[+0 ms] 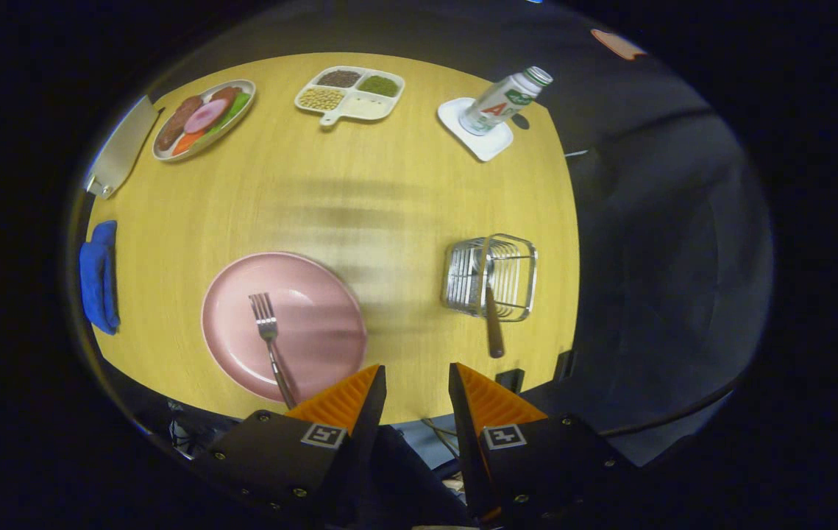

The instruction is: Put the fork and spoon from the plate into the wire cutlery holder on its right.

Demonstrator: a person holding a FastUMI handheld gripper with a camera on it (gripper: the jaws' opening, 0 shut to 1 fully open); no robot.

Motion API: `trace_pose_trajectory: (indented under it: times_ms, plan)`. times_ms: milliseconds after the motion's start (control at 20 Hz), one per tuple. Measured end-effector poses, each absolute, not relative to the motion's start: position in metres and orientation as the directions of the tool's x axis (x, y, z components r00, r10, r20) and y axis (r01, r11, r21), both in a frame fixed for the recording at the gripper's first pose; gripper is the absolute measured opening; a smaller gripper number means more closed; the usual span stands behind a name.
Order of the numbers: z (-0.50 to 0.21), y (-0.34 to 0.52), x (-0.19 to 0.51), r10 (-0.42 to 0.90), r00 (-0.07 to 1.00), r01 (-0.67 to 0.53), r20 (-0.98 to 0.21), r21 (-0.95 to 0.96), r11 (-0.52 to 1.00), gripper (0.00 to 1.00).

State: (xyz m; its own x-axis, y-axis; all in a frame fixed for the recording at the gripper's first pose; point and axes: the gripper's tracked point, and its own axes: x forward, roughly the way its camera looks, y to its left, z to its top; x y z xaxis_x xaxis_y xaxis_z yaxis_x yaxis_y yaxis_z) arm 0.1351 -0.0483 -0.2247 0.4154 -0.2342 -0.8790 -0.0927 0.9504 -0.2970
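— So, where's the gripper (416,386) at?
— Held above the near edge of the wooden table (389,184), its fingers (345,401) apart with nothing between them.
— And the fork (270,340)?
— Lying on the pink plate (315,331), ahead and to the left of the fingers, tines pointing away.
— The spoon (493,324)?
— Already standing in the wire cutlery holder (491,276), ahead to the right, its handle leaning out toward the fingers, well apart from the plate

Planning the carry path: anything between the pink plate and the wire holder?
Gripper view: only bare tabletop between the plate and the holder. Gripper open, empty.
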Motion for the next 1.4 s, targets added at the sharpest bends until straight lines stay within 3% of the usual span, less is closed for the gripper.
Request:
trace_pose_trajectory:
  times_ms: [400, 650, 900, 1000, 1100, 1400]
  plan:
    - [-0.312, 0.035, 0.107, -0.118, 0.332, -0.266, -0.936, -0.212, 0.940, 0.53]
    - [-0.347, 0.051, 0.103, -0.074, 0.293, -0.300, -0.953, -0.165, 0.940, 0.53]
    - [-0.365, 0.060, 0.114, -0.026, 0.324, -0.307, -0.946, -0.131, 0.943, 0.53]
    - [-0.367, 0.053, 0.115, -0.063, 0.327, -0.324, -0.943, -0.175, 0.930, 0.36]
    - [-0.370, 0.049, 0.117, -0.077, 0.320, -0.332, -0.944, -0.188, 0.924, 0.10]
    - [-0.358, 0.047, 0.114, -0.103, 0.314, -0.258, -0.944, -0.189, 0.947, 0.05]
